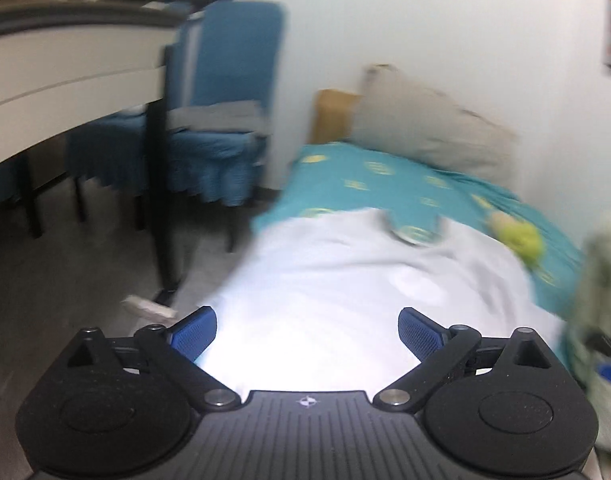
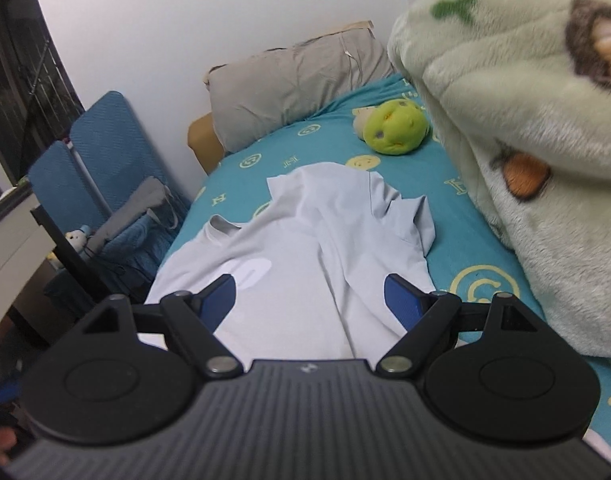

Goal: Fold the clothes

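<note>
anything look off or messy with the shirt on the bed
The pale grey t-shirt lies rumpled on the teal patterned bedsheet: one sleeve is flipped over its body and a crease runs down the middle. Nothing looks spilled or damaged.

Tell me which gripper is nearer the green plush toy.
Right, as a judgement. The right gripper faces the green plush toy over the shirt; the left gripper sees it further off to its right.

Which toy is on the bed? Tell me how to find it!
Look at the bed with the teal sheet. Go up towards the grey pillow. Just past the pale grey T-shirt, beside the fluffy blanket, lies a round plush toy, the only bright lime-green thing there.
</note>
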{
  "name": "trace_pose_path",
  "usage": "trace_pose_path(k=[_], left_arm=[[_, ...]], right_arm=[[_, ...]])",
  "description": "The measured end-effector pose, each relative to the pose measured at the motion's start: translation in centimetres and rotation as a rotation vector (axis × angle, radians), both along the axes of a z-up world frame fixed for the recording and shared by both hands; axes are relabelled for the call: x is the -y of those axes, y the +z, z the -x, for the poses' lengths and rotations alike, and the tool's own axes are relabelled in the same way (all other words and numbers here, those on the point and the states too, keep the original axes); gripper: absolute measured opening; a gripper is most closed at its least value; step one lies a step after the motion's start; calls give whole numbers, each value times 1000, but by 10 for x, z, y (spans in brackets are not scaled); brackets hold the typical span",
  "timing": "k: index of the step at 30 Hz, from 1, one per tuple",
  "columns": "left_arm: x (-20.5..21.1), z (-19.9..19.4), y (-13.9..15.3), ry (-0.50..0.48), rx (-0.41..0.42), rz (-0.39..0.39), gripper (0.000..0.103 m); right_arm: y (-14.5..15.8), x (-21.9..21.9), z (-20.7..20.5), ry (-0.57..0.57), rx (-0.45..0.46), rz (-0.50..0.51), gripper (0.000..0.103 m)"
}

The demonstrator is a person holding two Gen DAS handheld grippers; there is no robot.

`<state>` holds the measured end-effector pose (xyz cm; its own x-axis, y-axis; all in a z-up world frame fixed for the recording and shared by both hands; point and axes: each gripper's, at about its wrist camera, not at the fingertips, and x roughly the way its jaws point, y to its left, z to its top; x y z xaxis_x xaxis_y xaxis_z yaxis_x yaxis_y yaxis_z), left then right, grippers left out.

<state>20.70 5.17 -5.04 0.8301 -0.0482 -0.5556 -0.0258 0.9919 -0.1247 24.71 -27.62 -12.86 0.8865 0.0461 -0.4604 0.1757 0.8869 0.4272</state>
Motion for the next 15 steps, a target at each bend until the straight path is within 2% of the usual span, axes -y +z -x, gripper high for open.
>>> trace_pose_path(k=[4, 6, 8, 10, 12, 14, 15], left_arm=[[27, 40, -2, -50, 6, 3, 103], [37, 45, -5, -68, -4, -21, 103], [45, 47, -8, -78, -6, -45, 103], [46, 44, -11, -79, 5, -52, 103], [41, 40, -14, -78, 11, -39, 103], [34, 32, -20, -73, 2, -16, 103], [31, 28, -23, -70, -6, -3, 103]], right_arm=[[7, -2, 15, 5, 10, 10, 83], [7, -3, 21, 10, 2, 20, 84], [5, -1, 23, 25, -12, -10, 85], [1, 5, 24, 41, -27, -100, 85], [-7, 16, 20, 41, -41, -246, 85], [-14, 30, 12, 17, -48, -376, 85], [-17, 35, 5, -3, -53, -407, 85]])
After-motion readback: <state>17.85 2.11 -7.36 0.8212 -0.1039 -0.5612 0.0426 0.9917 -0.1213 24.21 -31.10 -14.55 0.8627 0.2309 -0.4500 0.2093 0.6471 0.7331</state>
